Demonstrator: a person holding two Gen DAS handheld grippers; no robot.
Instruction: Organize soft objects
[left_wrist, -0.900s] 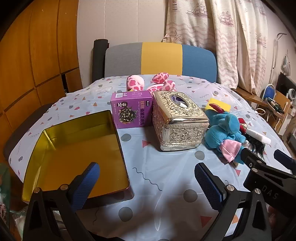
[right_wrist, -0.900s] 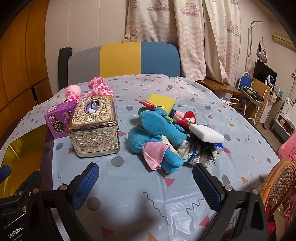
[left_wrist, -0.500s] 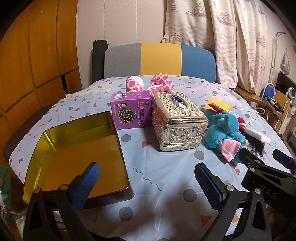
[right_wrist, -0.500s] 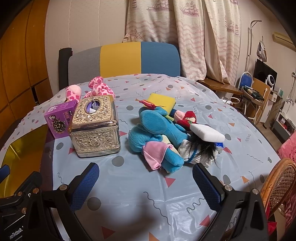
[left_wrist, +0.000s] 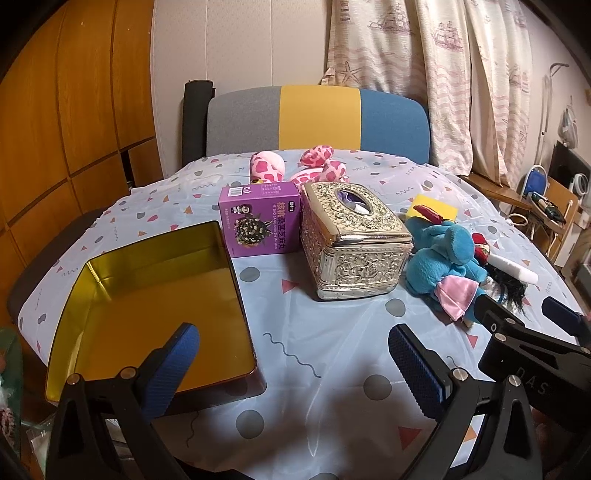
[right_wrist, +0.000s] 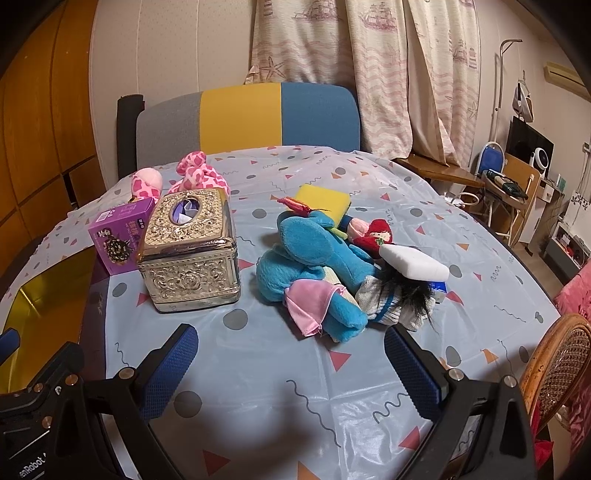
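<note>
Right wrist view: blue plush (right_wrist: 314, 258) sits nearer both wide, empty hand-held grippers (right_wrist: 291, 365).

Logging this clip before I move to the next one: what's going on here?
A person holds two grippers over a table, both open and empty. The left gripper sits by an open gold tin; the right gripper faces a heap with a blue plush toy, a dark-haired doll and a yellow sponge. A pink spotted plush lies behind the tissue box and purple box. Nothing soft is in the tin.
</note>
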